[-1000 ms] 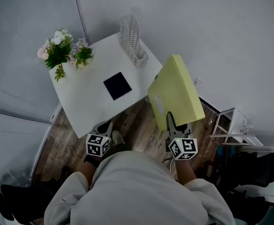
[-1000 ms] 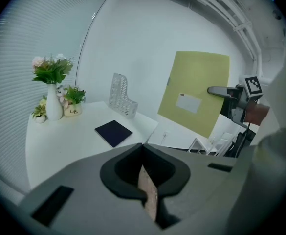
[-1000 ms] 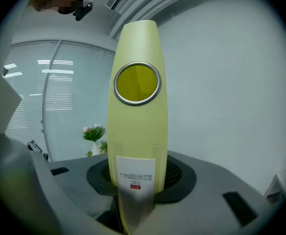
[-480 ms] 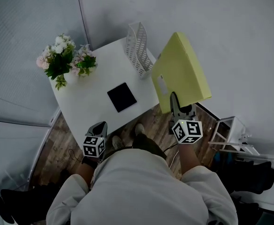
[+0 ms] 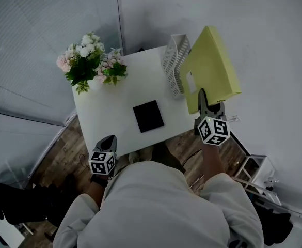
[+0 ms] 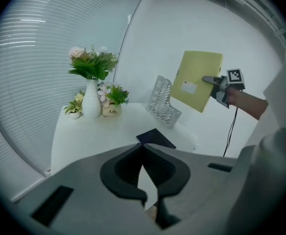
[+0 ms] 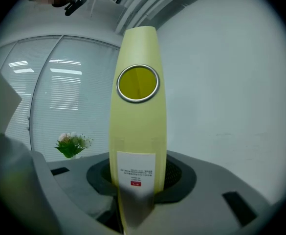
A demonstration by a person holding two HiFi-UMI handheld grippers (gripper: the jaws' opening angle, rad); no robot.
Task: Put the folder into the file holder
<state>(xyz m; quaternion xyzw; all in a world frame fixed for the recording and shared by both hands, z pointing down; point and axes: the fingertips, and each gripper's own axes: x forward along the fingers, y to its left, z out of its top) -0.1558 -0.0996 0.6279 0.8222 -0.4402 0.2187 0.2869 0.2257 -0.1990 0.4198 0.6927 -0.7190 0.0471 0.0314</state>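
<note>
A pale yellow folder (image 5: 212,68) hangs in the air, tilted upright at the table's right edge, just right of the white mesh file holder (image 5: 174,63). My right gripper (image 5: 204,101) is shut on its lower edge. In the right gripper view the folder's spine (image 7: 138,131), with its ring hole and white label, rises between the jaws. In the left gripper view the folder (image 6: 197,80) is above and to the right of the file holder (image 6: 163,107). My left gripper (image 5: 109,140) is low at the table's near edge, shut (image 6: 143,148) and holding nothing.
The white table (image 5: 114,112) carries a vase of flowers (image 5: 86,61) and small plant pots at the back left, and a flat black square (image 5: 148,115) in the middle. Walls close in behind and to the right. A white rack (image 5: 254,172) stands on the floor at the right.
The right gripper has carried the folder forward and up, from beside the table's near right corner to next to the file holder. The left gripper has stayed by the near edge.
</note>
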